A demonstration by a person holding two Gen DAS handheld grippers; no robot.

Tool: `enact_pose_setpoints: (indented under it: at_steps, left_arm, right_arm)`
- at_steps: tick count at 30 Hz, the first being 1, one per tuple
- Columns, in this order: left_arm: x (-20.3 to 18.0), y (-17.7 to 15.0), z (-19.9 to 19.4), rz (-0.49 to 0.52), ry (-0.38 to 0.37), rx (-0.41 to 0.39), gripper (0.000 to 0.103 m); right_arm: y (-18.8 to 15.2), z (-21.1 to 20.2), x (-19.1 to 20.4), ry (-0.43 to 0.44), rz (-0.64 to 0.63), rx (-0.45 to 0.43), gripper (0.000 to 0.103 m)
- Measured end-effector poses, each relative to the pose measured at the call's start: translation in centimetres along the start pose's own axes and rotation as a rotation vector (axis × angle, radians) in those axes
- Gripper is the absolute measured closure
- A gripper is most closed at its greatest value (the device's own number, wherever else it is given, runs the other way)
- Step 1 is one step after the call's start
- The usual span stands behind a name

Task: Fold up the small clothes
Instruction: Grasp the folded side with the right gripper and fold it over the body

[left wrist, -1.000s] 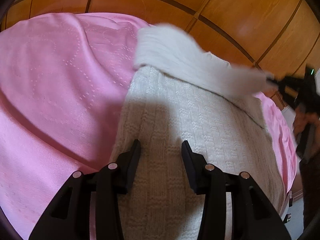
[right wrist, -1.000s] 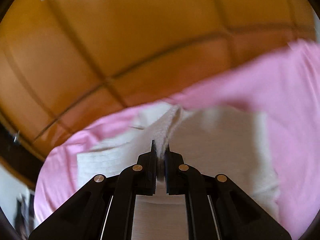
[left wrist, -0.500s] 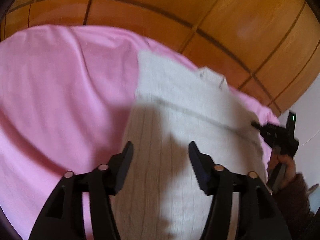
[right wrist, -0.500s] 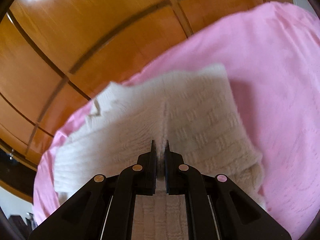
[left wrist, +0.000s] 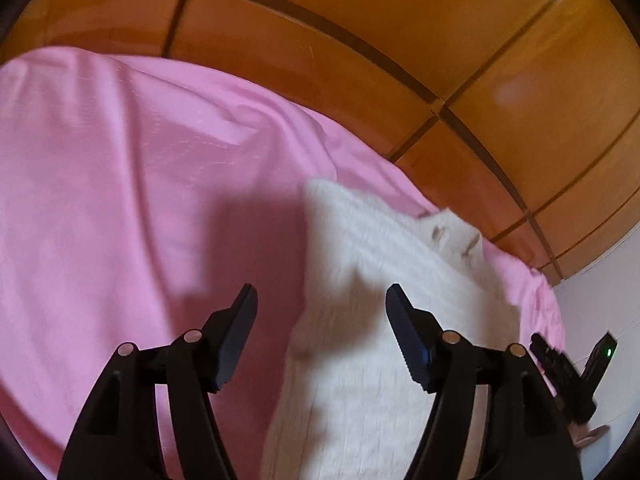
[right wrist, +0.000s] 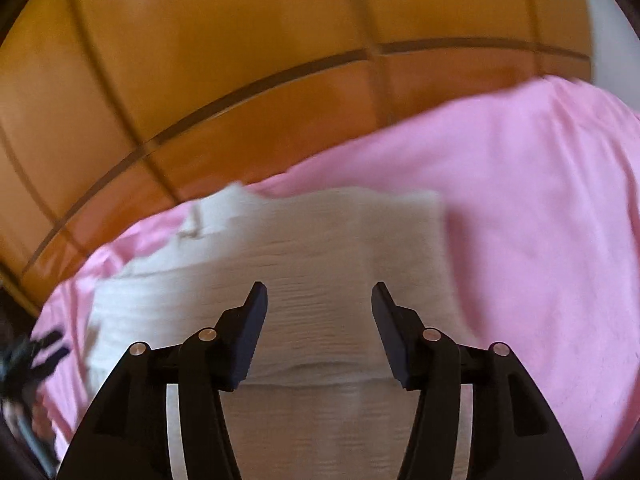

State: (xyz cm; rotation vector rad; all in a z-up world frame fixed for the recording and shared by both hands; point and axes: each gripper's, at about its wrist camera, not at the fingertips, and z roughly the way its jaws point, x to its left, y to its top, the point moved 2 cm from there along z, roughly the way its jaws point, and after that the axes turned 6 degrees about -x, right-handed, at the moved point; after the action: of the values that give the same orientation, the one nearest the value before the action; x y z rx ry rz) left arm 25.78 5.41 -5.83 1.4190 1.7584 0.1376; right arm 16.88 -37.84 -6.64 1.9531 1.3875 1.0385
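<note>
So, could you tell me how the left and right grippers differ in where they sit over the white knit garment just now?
The left gripper straddles the white knit garment's left edge, one jaw over the pink sheet; the right gripper sits wholly over the knit. The left one's jaws stand slightly wider than the right one's. Both are open and empty.
</note>
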Motion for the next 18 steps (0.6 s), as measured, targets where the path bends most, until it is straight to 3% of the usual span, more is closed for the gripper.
enact_pose_setpoints:
  at_steps: [3, 6, 8, 10, 13, 16, 18]
  left_arm:
    - [0.3, 0.9, 2.9, -0.065, -0.030, 0.046, 0.037]
    - [0.4, 1.6, 5.2, -0.114, -0.047, 0.056, 0.041]
    - [-0.1, 1.8, 6.2, -0.114, -0.070, 0.060, 0.081]
    - [-0.9, 1.5, 5.9, -0.063, -0.035, 0.018, 0.089]
    - [-2.7, 0.1, 5.6, 0.093, 0.111, -0.049, 0.090]
    - [-4.0, -1.7, 8.3, 0.271, 0.317, -0.041, 0.086]
    - [-4.9, -1.9, 8.8, 0.320, 0.374, -0.059, 0.084]
  right_arm:
    - [-0.3, 1.5, 2.4, 0.028, -0.084, 0.032, 0.049]
    - [-1.1, 3.6, 3.8, 0.001, -0.161, 0.072, 0.049]
    - [-1.7, 5.0, 3.7, -0.053, -0.195, 0.089, 0.050]
    - [-2.4, 6.0, 2.9, -0.070, -0.196, 0.091, 0.046]
    - [-3.3, 6.2, 2.5, -0.060, -0.194, 0.051, 0.044]
    - [-3.2, 6.5, 3.0, -0.080, -0.224, 0.047, 0.041]
    - [-3.2, 6.7, 3.1, -0.085, -0.229, 0.047, 0.041]
